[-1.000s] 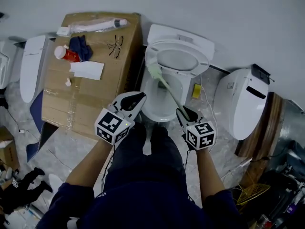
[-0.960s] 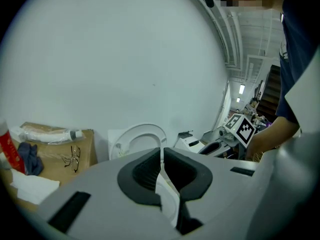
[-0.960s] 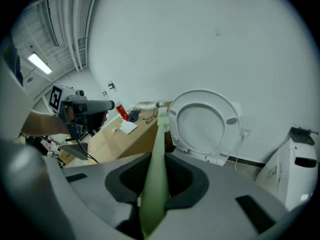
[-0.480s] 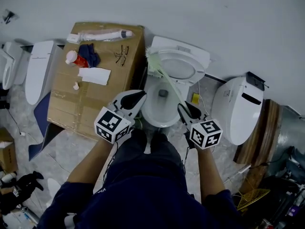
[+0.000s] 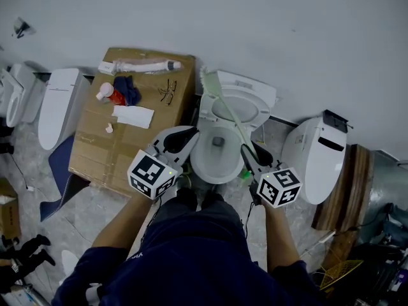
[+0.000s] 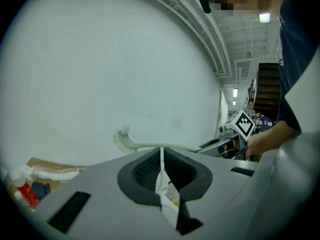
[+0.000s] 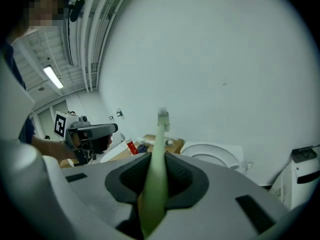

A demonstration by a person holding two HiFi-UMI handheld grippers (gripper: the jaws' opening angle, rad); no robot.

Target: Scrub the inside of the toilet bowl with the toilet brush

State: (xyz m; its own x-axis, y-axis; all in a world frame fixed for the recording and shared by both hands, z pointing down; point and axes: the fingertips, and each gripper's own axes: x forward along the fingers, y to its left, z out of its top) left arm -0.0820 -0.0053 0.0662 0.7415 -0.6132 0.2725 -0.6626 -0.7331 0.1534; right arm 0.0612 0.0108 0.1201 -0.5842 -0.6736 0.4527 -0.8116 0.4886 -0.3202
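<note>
Since a second ago the toilet brush point(image 5: 224, 110) has come up out of the bowl, and its bristle head now sits off the rim at the toilet's 11 o'clock, close against the wall.

In the head view, the right gripper point(image 5: 246, 149) is clamped on the pale green handle, which slants from it toward 11 o'clock across the open toilet bowl point(image 5: 205, 161) and the raised seat point(image 5: 255, 101). The left gripper point(image 5: 189, 133) hovers at the bowl's 9 o'clock edge, touching nothing I can make out. At 9 o'clock from the toilet stands a cardboard box point(image 5: 102, 152) carrying a red bottle point(image 5: 109, 94), a blue cloth point(image 5: 129, 89), a white sheet point(image 5: 134, 116) and a pair of glasses point(image 5: 167, 89). A second toilet point(image 5: 319, 152) stands at 3 o'clock.

In the left gripper view, the jaws of the left gripper point(image 6: 161, 155) are drawn together, with only a thin pale sliver between the pads; what it is I cannot tell. Beyond them the toilet brush point(image 6: 145, 145) lies level in the air, its bristles at 9 o'clock and its handle running to the right gripper point(image 6: 220, 145) at 3 o'clock.

In the right gripper view, the right gripper point(image 7: 156, 160) has its jaws closed on the handle of the toilet brush point(image 7: 159, 139), which rises toward 12 o'clock against the wall. The toilet bowl point(image 7: 215, 155) shows at 3 o'clock of the handle, and the left gripper point(image 7: 92, 133) at 9 o'clock.
</note>
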